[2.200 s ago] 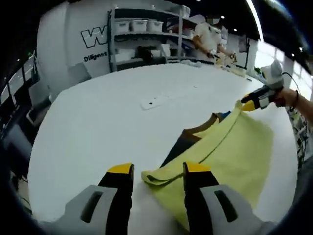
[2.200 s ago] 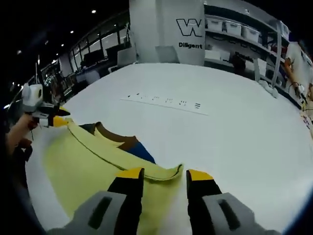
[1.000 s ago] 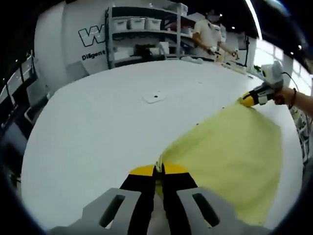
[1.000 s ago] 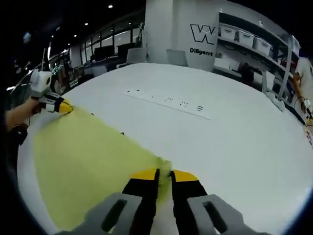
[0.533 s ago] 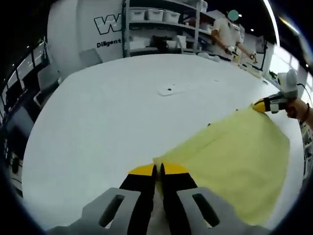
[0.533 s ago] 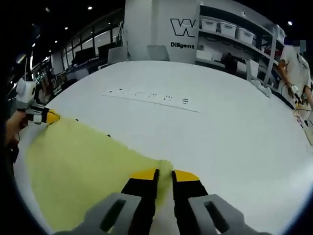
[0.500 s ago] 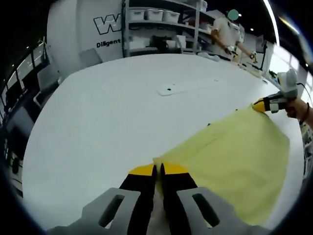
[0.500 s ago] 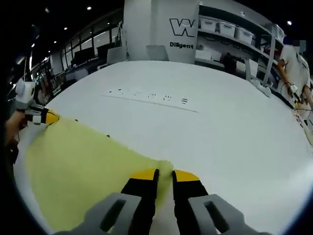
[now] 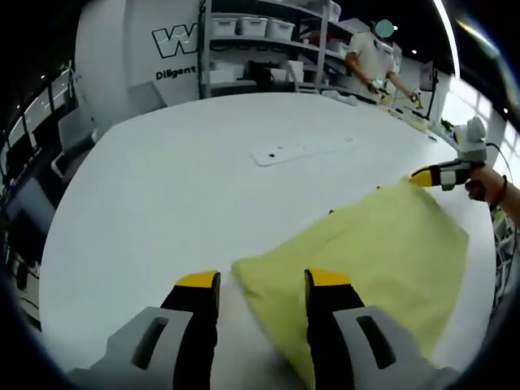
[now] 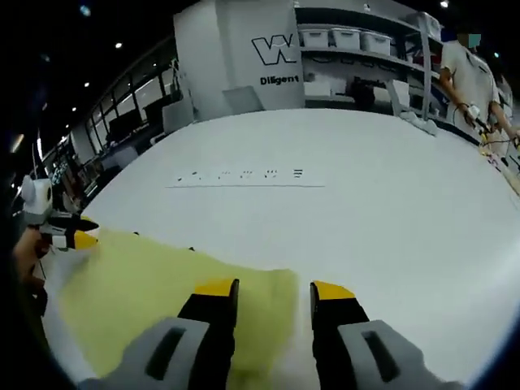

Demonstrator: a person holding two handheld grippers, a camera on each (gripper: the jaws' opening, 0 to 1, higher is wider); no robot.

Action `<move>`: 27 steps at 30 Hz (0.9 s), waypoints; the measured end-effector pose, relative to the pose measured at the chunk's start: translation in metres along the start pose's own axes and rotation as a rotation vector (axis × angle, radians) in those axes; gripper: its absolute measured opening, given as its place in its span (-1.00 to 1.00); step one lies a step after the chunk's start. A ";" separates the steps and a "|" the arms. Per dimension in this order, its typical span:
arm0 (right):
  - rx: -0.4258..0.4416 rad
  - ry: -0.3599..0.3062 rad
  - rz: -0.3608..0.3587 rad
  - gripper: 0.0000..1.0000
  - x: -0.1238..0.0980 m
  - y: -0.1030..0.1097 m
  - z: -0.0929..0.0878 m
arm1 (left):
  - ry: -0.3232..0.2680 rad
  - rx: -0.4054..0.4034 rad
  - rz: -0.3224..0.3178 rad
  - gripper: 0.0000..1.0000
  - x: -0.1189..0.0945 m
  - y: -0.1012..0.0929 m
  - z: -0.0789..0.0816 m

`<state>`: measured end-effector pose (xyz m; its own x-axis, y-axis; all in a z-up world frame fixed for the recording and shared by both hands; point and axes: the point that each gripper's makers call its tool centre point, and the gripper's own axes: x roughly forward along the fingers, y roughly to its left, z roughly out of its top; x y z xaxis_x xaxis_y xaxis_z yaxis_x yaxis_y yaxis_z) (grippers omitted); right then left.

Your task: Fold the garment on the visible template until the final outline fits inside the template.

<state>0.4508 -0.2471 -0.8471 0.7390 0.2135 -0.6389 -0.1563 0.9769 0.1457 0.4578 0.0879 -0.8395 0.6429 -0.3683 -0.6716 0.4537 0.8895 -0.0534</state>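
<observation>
A pale yellow garment [image 9: 357, 260] lies flat on the white table [image 9: 179, 187], folded over so its far edge runs straight. My left gripper [image 9: 260, 283] is open, and the garment's near corner lies loose between the jaws. In the right gripper view the same garment [image 10: 171, 296] spreads to the left, its corner lying between the jaws of my open right gripper [image 10: 273, 288]. The right gripper [image 9: 443, 173], held by a hand, sits at the cloth's far corner in the left gripper view. The left gripper [image 10: 67, 237] appears at the opposite corner in the right gripper view.
A flat white strip with dark marks [image 10: 244, 176] lies on the table beyond the garment, also seen as a strip [image 9: 280, 153]. Shelves with white bins [image 9: 260, 49] and a person [image 9: 375, 61] stand behind the table. The table edge curves close on the left.
Both grippers have gone from shut on the garment's corners to open, letting the cloth go; the folded-over garment now rests flat on the table.
</observation>
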 end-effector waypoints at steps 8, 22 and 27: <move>0.051 0.005 0.084 0.22 -0.027 0.026 -0.013 | -0.030 -0.023 -0.034 0.09 -0.019 -0.014 0.001; 0.020 0.047 0.137 0.32 -0.073 0.059 -0.045 | -0.020 -0.047 -0.052 0.34 -0.052 -0.035 -0.018; 0.007 0.058 0.147 0.40 -0.083 0.065 -0.055 | -0.013 -0.041 -0.058 0.41 -0.059 -0.041 -0.026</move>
<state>0.3436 -0.2009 -0.8261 0.6694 0.3542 -0.6530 -0.2553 0.9352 0.2456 0.3855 0.0800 -0.8169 0.6243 -0.4227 -0.6569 0.4651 0.8768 -0.1221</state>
